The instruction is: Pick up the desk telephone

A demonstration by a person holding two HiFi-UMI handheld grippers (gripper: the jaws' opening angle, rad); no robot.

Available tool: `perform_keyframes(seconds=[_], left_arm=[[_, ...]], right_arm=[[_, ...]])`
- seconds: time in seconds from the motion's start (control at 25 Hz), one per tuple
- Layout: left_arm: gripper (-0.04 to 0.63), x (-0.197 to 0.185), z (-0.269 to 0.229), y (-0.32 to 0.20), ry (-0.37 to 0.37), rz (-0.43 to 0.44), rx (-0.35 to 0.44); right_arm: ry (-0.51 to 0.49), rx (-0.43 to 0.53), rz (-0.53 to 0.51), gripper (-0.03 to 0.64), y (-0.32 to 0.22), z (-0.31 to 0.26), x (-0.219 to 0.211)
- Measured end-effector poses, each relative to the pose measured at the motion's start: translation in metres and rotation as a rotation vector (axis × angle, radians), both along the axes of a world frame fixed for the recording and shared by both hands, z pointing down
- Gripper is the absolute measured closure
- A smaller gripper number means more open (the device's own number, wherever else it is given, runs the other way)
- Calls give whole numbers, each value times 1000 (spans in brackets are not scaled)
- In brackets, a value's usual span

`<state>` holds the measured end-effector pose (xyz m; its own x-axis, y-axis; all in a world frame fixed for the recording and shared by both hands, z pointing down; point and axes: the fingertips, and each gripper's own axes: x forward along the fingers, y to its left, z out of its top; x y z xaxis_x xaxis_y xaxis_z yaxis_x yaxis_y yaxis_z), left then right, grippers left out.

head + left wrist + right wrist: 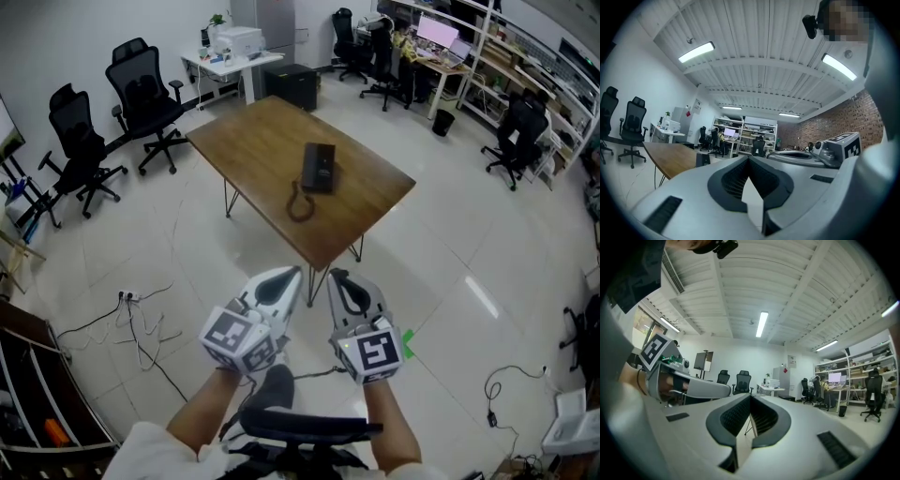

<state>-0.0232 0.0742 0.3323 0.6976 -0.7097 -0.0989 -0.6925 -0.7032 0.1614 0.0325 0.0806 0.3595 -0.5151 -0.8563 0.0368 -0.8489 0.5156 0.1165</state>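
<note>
Telephone (318, 168) on table (253, 141) — mid-room

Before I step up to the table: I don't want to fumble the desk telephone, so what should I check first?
1. Clear view of the desk telephone on the table: ok.
2. All of the cord on the tabletop: ok, looped on the phone's near side.
3. Jaws of the left gripper open: not ok, shut and empty.
4. Jaws of the right gripper open: not ok, shut and empty.
5. Both grippers at the telephone: not ok, short of the table's near corner.
6. Path free of the floor cables: ok, they lie off to the left.
</note>
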Motion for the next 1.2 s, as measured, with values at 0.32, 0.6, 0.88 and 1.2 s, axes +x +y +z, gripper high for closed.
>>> perform_keyframes(seconds=[0.32,0.6,0.88,1.2], left_arm=[[594,-5,2,-64,0,13,-10],[594,-12,0,-113,-1,32,-20],[594,-28,-4,-158,13,53,-12],[594,-32,-4,-188,20,97,-19]], right_arm=[[-8,-37,19,617,-60,3,-8],[14,-57,30,617,-108,4,-17],[-6,-56,61,617,-152,-5,-37],[9,-52,98,617,-179,-8,-41]])
